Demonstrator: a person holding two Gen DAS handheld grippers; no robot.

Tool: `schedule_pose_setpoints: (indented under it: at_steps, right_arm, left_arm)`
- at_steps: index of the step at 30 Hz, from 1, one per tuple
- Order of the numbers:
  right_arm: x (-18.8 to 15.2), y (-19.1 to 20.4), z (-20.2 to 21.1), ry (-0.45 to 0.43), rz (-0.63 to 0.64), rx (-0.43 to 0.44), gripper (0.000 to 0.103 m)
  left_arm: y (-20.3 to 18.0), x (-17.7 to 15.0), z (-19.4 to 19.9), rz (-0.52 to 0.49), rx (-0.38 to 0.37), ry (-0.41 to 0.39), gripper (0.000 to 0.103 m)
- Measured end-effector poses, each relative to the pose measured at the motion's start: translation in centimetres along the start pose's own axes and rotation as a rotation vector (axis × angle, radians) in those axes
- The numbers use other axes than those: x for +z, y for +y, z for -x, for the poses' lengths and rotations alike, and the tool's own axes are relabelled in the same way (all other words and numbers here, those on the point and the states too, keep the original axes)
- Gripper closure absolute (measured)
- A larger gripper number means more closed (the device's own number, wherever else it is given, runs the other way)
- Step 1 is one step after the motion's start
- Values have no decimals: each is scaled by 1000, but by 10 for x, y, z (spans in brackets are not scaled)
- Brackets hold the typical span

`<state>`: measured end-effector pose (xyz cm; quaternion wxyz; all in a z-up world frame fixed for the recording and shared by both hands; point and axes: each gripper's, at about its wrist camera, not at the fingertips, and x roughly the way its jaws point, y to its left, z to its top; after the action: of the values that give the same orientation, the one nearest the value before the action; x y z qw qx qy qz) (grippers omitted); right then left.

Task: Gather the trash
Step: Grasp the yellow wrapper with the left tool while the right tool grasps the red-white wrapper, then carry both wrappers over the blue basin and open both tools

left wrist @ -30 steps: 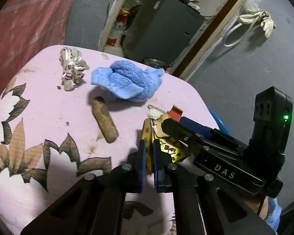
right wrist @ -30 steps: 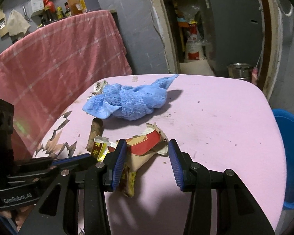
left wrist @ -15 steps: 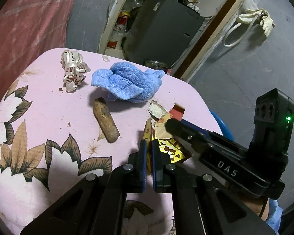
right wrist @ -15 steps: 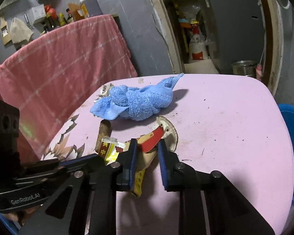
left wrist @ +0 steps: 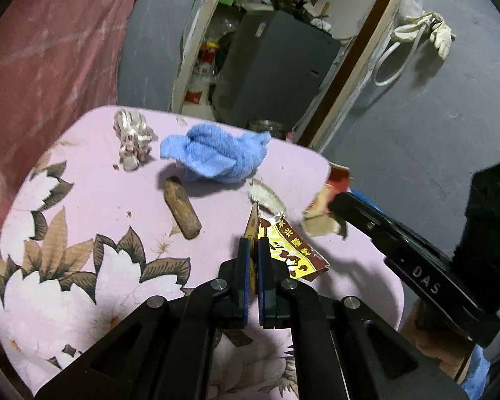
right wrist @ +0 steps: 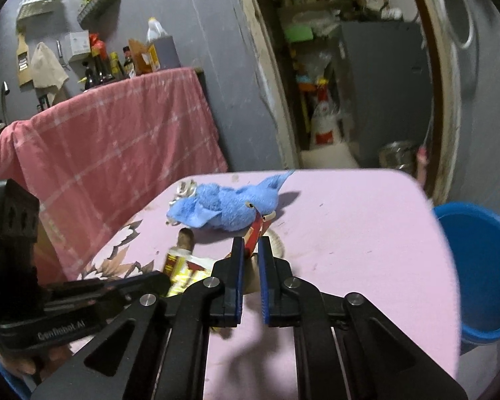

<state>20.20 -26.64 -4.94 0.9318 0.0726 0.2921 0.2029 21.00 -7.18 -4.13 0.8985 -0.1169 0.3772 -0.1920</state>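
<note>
Both hand-held grippers pinch trash lifted off the pink worktop (left wrist: 93,206): left hand-held gripper (left wrist: 253,250) clamps the yellow wrapper (left wrist: 288,250) at lower centre, right hand-held gripper (right wrist: 252,246) the red-and-tan scrap (right wrist: 255,230), likely for the blue bin (right wrist: 483,266) at right.

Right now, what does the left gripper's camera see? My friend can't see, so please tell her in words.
The left gripper pinches a yellow snack wrapper above a pink flowered table. At the right, the right gripper grips a torn red and tan wrapper. Behind lie a blue cloth, a brown stick and crumpled white trash.
</note>
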Motion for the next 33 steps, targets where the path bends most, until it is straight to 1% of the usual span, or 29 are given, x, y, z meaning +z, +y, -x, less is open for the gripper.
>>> schedule_pose_setpoints:
  at_steps: [2, 8, 11, 14, 16, 18, 21, 25, 26, 28, 33]
  right_arm:
    - [1, 2, 14, -51, 31, -39, 97]
    - [7, 0, 53, -195, 92, -153, 97]
    - [10, -5, 75, -273, 111, -222, 97]
    - [13, -17, 97, -346, 119, -291, 97]
    - [15, -25, 107, -376, 120, -329, 97]
    - [17, -36, 115, -398, 116, -367, 97]
    - [20, -57, 124, -431, 109, -427, 97]
    - [18, -87, 133, -468, 84, -507, 97]
    - [16, -98, 134, -477, 70, -533, 97]
    - [11, -114, 135, -475, 41, -555, 97]
    - [-5, -158, 132, -445, -51, -589, 97]
  left_arm:
    - [-5, 1, 7, -8, 4, -37, 101]
    - [-28, 8, 26, -28, 4, -192, 101]
    - [-51, 13, 32, -57, 8, -272, 101]
    - [-71, 19, 32, -95, 3, -329, 101]
    - [-89, 21, 29, -124, -2, -367, 101]
    - [-105, 23, 22, -142, -13, -388, 101]
    - [-127, 28, 7, -168, -32, -409, 101]
    - [-156, 36, -21, -204, -60, -406, 101]
    - [-163, 38, -30, -212, -69, -395, 101]
    - [-176, 40, -47, -225, -92, -363, 101]
    - [-200, 44, -100, -230, -116, -243, 101]
